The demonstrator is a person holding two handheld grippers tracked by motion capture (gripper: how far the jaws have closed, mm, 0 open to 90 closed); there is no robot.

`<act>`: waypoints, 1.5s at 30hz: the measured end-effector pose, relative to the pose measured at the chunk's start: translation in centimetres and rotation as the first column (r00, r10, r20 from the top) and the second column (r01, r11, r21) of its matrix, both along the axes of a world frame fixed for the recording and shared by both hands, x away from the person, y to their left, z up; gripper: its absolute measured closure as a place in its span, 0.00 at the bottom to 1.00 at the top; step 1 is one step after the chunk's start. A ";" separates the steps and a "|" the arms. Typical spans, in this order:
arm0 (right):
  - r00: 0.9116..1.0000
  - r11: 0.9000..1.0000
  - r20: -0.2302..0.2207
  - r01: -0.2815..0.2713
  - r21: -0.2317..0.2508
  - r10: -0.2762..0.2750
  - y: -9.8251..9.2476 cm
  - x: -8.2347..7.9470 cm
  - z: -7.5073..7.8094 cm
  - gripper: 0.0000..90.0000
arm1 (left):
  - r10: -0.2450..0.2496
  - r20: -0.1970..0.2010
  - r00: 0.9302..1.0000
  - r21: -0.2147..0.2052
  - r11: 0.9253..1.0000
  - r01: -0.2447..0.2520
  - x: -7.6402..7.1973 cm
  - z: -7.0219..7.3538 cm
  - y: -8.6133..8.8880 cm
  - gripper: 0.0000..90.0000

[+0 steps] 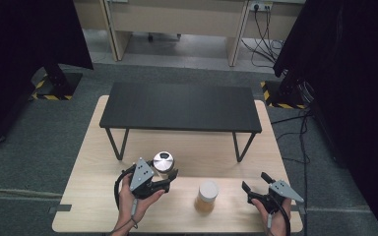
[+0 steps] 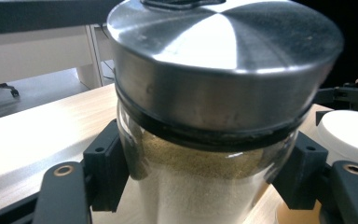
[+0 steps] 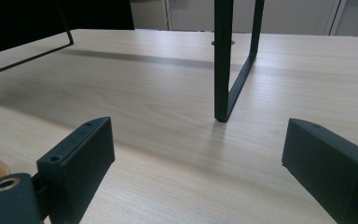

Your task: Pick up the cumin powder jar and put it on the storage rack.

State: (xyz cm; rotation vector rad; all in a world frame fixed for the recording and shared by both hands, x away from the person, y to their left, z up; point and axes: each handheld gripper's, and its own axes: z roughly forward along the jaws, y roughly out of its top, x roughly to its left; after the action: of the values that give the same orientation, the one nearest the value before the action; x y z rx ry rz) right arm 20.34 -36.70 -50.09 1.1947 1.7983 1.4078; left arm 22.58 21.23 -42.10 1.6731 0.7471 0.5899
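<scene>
A glass jar (image 1: pixel 163 162) with a shiny steel lid, filled with pale powder, is lifted off the wooden table (image 1: pixel 103 196) at front left. My left gripper (image 1: pixel 166 173) is shut on it. In the left gripper view the black pads (image 2: pixel 107 168) press both sides of the glass body (image 2: pixel 205 186) just under the lid. A second jar (image 1: pixel 207 195) with a white lid and amber contents stands at the front middle; its lid (image 2: pixel 349 135) shows in the left gripper view too. My right gripper (image 1: pixel 255 181) rests at front right, open, with nothing between the jaws (image 3: pixel 200 158).
A low black bench-like stand (image 1: pixel 179 105) spans the far half of the table; its leg frame (image 3: pixel 228 70) rises ahead of the right gripper. Beyond the table are grey carpet, cabinets and cables (image 1: pixel 263 29). Black curtains hang on both sides.
</scene>
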 end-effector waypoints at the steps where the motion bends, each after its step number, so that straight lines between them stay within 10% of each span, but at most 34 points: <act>1: 1.000 1.000 0.001 0.000 -0.001 0.000 0.0 0.0 0.0 0.10 | 0.001 -0.001 1.000 0.001 1.000 -0.001 0.0 0.1 0.0 0.34; 17: 1.000 1.000 0.000 0.000 0.002 0.000 0.0 0.0 0.0 0.10 | 0.007 -0.006 1.000 -0.021 1.000 -0.007 -0.1 2.3 1.2 0.34; 45: 1.000 1.000 -0.001 -0.003 0.002 0.003 -0.1 0.0 0.0 0.11 | 0.133 -0.008 0.991 -0.010 0.991 -0.134 3.2 12.6 3.6 0.34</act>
State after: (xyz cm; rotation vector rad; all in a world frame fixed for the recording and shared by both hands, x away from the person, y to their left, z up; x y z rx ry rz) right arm 20.37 -36.77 -50.09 1.1941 1.8002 1.4109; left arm 25.76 24.87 -29.52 1.6249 0.8714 0.6721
